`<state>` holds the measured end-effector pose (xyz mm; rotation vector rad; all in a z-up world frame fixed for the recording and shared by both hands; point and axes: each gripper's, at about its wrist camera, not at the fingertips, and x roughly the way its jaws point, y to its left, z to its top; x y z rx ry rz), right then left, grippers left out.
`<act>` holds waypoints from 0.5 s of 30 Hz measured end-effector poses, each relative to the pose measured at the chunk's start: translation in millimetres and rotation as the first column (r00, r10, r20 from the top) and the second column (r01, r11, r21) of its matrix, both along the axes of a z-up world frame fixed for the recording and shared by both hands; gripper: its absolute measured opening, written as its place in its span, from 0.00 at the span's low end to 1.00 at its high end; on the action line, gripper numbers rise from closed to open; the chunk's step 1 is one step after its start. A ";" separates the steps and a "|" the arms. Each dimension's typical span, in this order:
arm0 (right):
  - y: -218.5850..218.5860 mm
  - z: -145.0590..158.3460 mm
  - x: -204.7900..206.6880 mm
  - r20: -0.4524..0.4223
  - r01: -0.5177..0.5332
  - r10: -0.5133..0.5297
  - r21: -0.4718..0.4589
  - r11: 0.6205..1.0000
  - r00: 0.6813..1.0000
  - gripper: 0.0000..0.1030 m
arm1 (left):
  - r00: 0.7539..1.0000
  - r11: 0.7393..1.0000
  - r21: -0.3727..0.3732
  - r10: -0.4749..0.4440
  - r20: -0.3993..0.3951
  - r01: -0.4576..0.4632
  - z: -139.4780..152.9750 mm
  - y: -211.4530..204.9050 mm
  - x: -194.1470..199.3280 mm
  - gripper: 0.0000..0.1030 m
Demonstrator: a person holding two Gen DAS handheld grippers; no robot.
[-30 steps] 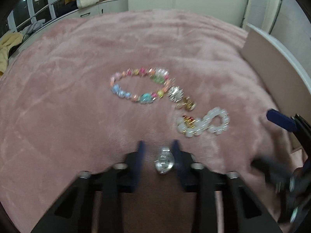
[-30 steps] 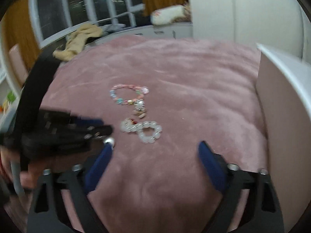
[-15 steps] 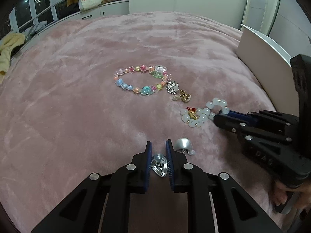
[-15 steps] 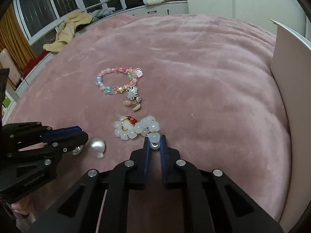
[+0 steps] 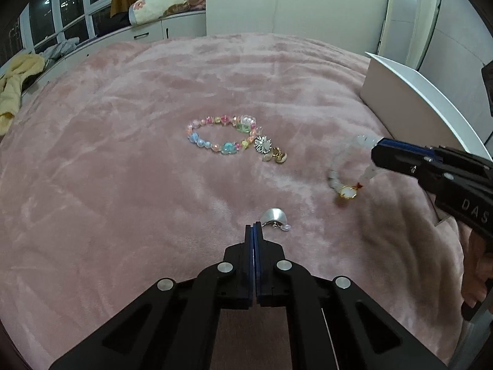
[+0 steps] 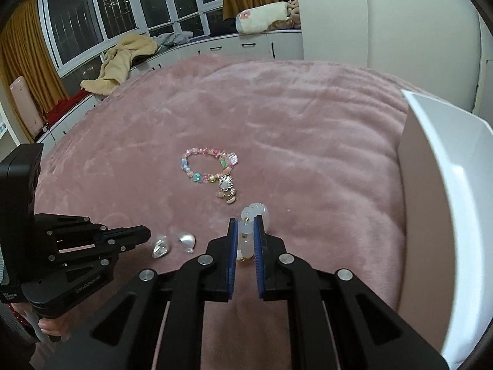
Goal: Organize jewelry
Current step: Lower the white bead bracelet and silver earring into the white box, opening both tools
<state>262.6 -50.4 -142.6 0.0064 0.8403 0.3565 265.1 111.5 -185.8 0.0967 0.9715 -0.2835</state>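
Partly blurred white bracelet in right tool.

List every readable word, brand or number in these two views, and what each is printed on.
"DAS": white letters on the black body of the right tool, cut off by the frame edge in the left wrist view.
"GenRobot.AI": faint grey lettering on the body of the left tool in the right wrist view; I am not sure of every letter.
Small white label at the left tool's rear edge: too small to read.
Nothing on the jewelry or the white box.

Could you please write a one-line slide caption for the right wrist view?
Right claw lifts a white bead bracelet above the pink blanket.
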 end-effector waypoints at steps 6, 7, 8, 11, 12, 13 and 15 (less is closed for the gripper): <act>-8.8 21.7 -8.6 0.034 0.007 -0.007 -0.002 1.000 0.999 0.10 | 1.000 1.000 -0.009 0.004 0.012 -0.004 11.5 2.7 -6.0 0.06; -10.4 24.4 -9.2 0.037 0.009 -0.009 0.000 1.000 0.999 0.10 | 1.000 1.000 -0.007 -0.002 0.009 0.002 11.6 2.0 -6.2 0.06; -13.5 28.4 -11.2 0.041 0.011 -0.011 0.009 1.000 0.999 0.10 | 1.000 1.000 -0.007 -0.012 0.000 0.012 10.4 1.3 -5.8 0.14; -19.7 33.5 -15.6 0.049 0.016 -0.017 0.013 1.000 0.999 0.10 | 1.000 1.000 0.009 -0.028 0.011 0.028 5.8 -5.2 -8.8 0.58; -22.0 33.9 -17.0 0.051 0.018 -0.019 0.015 1.000 0.998 0.10 | 0.999 0.999 0.017 -0.034 0.021 0.034 3.8 -8.4 -9.8 0.60; -24.3 34.0 -18.7 0.055 0.021 -0.021 0.012 1.000 0.998 0.10 | 0.999 0.999 0.021 -0.048 0.011 0.047 -1.1 -12.6 -8.3 0.60; -28.4 34.1 -21.6 0.061 0.026 -0.027 0.014 1.000 0.998 0.10 | 0.998 0.998 0.034 -0.060 -0.018 0.060 -14.3 -19.3 -1.3 0.60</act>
